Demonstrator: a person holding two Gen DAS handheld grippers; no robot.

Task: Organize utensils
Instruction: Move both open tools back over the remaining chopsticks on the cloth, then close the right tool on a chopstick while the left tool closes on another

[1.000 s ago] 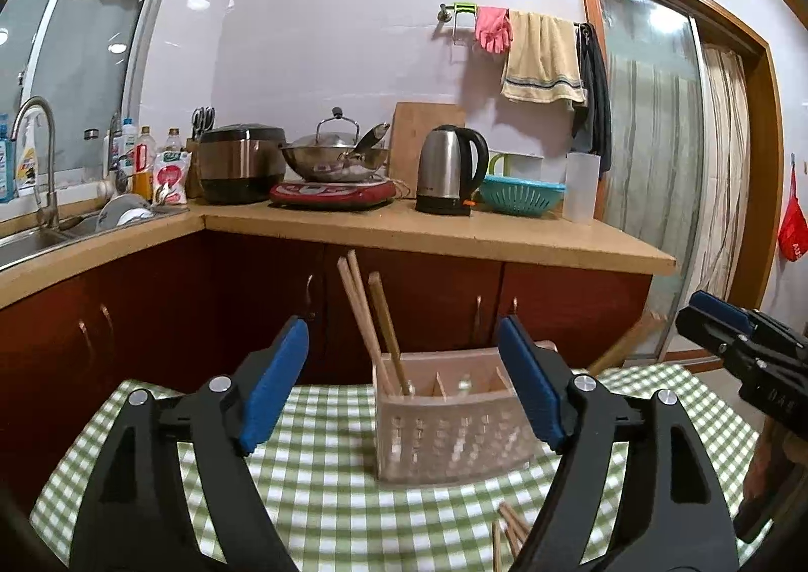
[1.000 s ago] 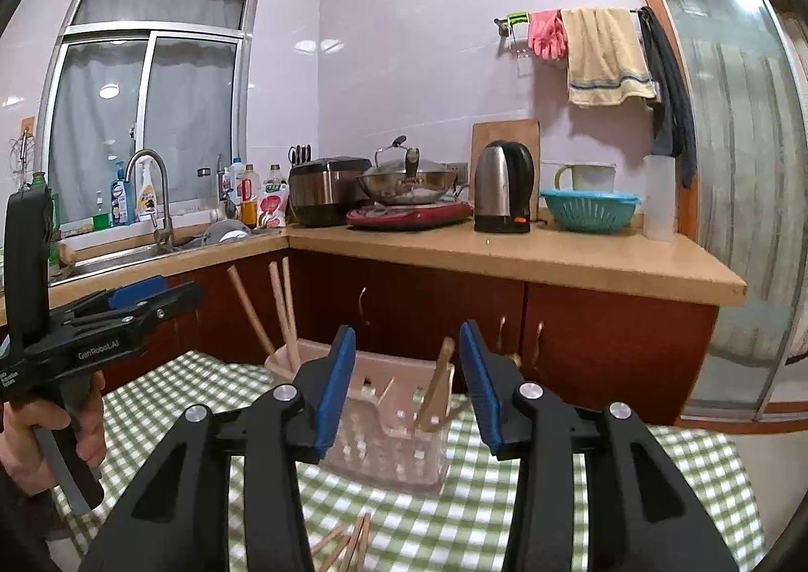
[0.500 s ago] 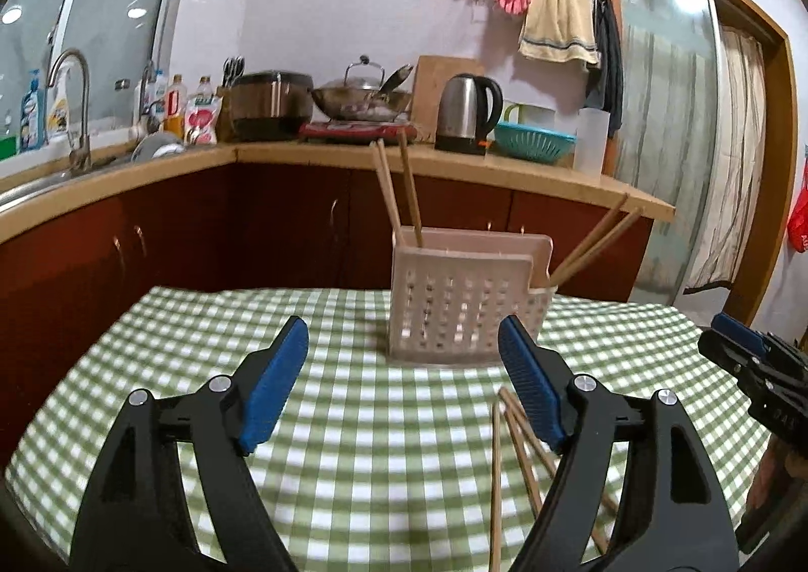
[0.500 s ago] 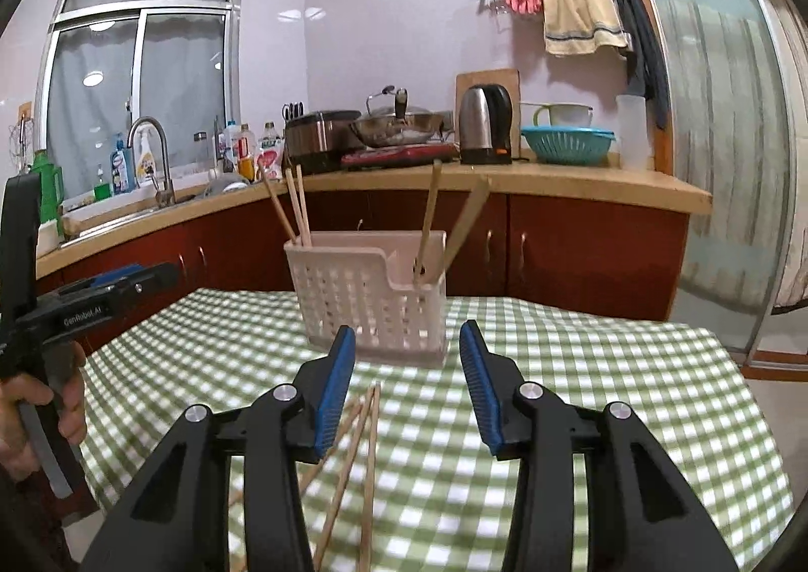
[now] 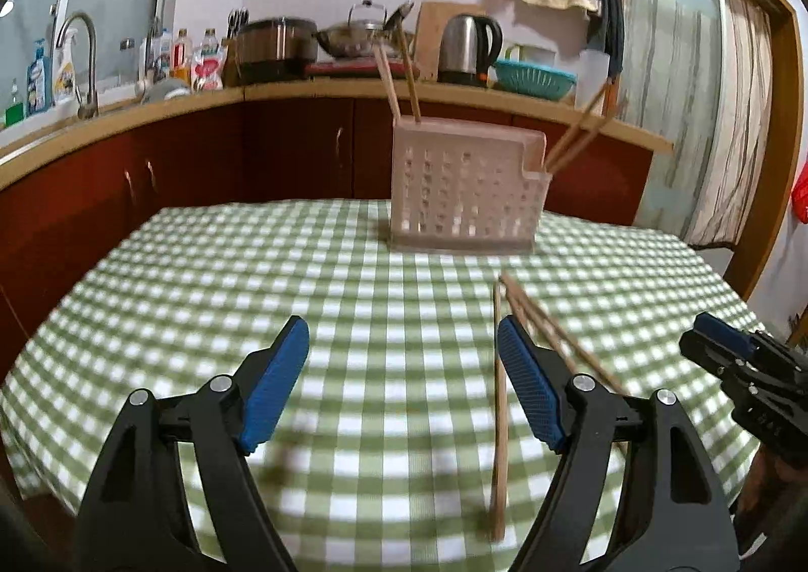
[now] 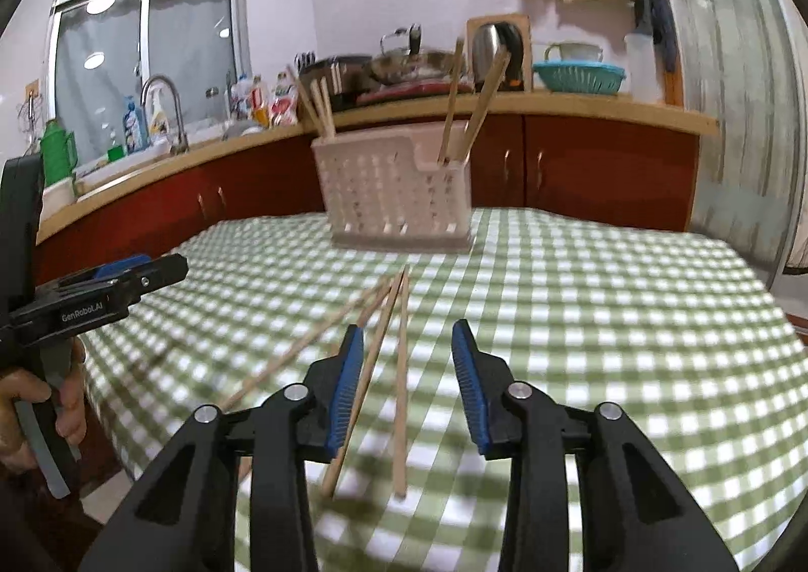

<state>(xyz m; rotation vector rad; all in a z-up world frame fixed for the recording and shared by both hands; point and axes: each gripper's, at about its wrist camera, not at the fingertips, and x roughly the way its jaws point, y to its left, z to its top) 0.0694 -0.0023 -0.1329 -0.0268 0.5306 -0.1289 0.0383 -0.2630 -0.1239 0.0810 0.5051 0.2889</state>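
A pale plastic utensil holder (image 5: 467,188) stands at the far side of the green checked table (image 5: 252,279), with chopsticks upright in its left and right compartments; it also shows in the right wrist view (image 6: 396,190). Several loose wooden chopsticks (image 5: 500,395) lie on the cloth in front of it, seen too in the right wrist view (image 6: 399,370). My left gripper (image 5: 404,385) is open and empty above the cloth, left of the loose chopsticks. My right gripper (image 6: 408,385) is open and empty, hovering over the loose chopsticks.
A kitchen counter (image 5: 303,89) with a sink, bottles, cooker, wok and kettle runs behind the table. A glass door (image 5: 671,82) is at the right. The table's near edge lies close below both grippers.
Both grippers have pulled back and tilted down from the holder, so it looks farther and the loose chopsticks on the cloth have come into full view. Both stay open.
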